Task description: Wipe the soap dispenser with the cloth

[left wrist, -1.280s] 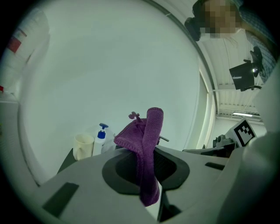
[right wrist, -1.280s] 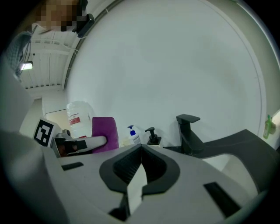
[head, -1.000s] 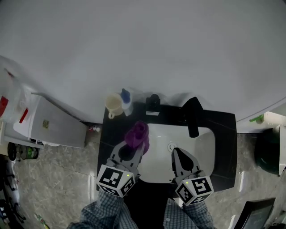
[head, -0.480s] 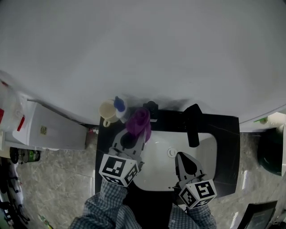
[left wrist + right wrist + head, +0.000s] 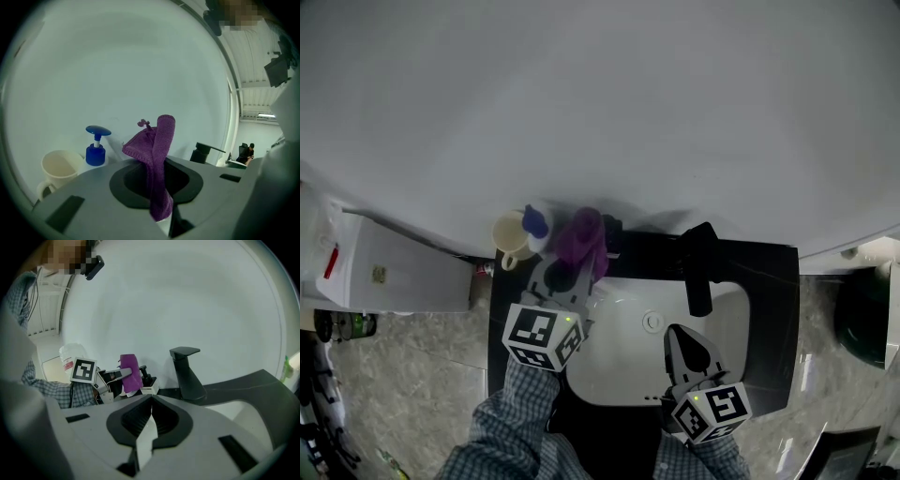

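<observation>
My left gripper [image 5: 573, 266] is shut on a purple cloth [image 5: 579, 235], which stands up from the jaws at the back of the black counter [image 5: 766, 281]. The cloth sits between a blue-pump soap dispenser [image 5: 534, 222] and a black-pump dispenser [image 5: 615, 229]. I cannot tell whether it touches either one. In the left gripper view the cloth [image 5: 157, 150] rises right of the blue pump [image 5: 97, 146]. My right gripper [image 5: 677, 338] is shut and empty over the white basin [image 5: 623, 361]. The right gripper view shows the cloth [image 5: 130, 373] beside the black pump [image 5: 147, 379].
A cream mug [image 5: 510, 234] stands left of the blue pump. A tall black faucet [image 5: 698, 263] rises at the basin's back right. A white cabinet [image 5: 389, 267] is left of the counter. The pale wall [image 5: 609, 103] runs close behind the dispensers.
My left gripper has carried the cloth from over the basin's left edge back toward the wall, up between the two dispensers. The right gripper stayed over the basin, shut.
</observation>
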A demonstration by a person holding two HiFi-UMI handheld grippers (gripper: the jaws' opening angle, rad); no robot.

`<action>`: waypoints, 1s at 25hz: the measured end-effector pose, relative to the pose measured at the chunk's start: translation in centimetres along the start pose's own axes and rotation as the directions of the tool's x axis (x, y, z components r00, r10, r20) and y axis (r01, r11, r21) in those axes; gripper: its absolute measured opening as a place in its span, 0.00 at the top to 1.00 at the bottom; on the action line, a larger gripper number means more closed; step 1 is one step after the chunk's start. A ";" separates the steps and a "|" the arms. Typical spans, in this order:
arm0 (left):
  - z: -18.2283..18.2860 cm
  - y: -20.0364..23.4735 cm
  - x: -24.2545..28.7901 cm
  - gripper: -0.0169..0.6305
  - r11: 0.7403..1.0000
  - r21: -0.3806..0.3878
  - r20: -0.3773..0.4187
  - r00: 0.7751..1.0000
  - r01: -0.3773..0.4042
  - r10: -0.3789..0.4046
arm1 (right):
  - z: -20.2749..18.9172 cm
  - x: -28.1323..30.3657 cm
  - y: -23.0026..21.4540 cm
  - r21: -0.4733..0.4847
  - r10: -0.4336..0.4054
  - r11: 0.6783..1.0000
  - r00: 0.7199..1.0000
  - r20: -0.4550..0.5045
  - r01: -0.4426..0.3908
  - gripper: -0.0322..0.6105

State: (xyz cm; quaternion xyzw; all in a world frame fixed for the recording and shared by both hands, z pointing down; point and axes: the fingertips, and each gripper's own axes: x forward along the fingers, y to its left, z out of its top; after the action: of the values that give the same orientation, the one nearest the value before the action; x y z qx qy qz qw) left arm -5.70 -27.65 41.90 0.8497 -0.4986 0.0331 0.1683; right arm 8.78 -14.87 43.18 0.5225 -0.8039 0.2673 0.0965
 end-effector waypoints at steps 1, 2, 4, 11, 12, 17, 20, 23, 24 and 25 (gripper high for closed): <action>-0.3 0.2 0.2 0.88 1.000 0.003 -0.009 1.000 -0.007 0.007 | -0.1 0.1 0.0 0.002 0.001 1.000 1.000 -0.003 -0.001 0.92; -0.6 0.4 0.4 0.88 1.000 0.006 -0.017 1.000 -0.013 0.013 | -0.2 0.2 -0.1 0.005 0.002 1.000 1.000 -0.005 -0.002 0.92; -1.2 0.6 0.6 0.88 1.000 0.016 -0.028 0.999 -0.020 0.021 | -0.4 0.4 -0.2 0.007 0.007 1.000 1.000 -0.008 -0.007 0.92; -3.6 1.8 0.8 0.88 0.998 0.025 -0.086 0.994 -0.064 0.066 | 0.2 0.8 -0.4 0.014 0.013 1.000 1.000 0.005 -0.013 0.92; -4.0 2.0 0.8 0.88 0.997 0.016 -0.097 0.993 -0.071 0.072 | 0.2 0.8 -0.4 0.015 0.013 1.000 1.000 0.005 -0.013 0.92; -5.4 2.9 1.2 0.88 0.995 -0.030 -0.120 0.989 -0.091 0.087 | -0.1 0.8 -0.6 0.010 0.013 1.000 1.000 -0.003 -0.013 0.92; -5.7 3.5 1.3 0.88 0.994 -0.045 -0.125 0.988 -0.102 0.095 | -0.2 0.8 -0.6 0.015 0.010 1.000 1.000 -0.005 -0.010 0.92; -6.1 4.1 0.9 0.88 0.991 -0.073 -0.138 0.985 -0.116 0.105 | -0.2 0.8 -0.4 0.012 0.016 1.000 1.000 -0.006 -0.016 0.92; -6.2 4.2 0.7 0.88 0.989 -0.086 -0.140 0.984 -0.120 0.107 | -0.2 0.9 -0.3 0.011 0.019 1.000 1.000 -0.007 -0.019 0.92; -6.2 4.3 0.5 0.88 0.988 -0.097 -0.141 0.984 -0.122 0.108 | -0.3 0.9 -0.2 0.011 0.021 1.000 1.000 -0.008 -0.021 0.92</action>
State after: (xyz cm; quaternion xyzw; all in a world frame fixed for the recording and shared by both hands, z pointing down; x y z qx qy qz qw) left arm -8.40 -28.00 48.96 0.8052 -0.5353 0.0740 0.2443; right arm 8.58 -15.49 43.86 0.5137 -0.8073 0.2747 0.0941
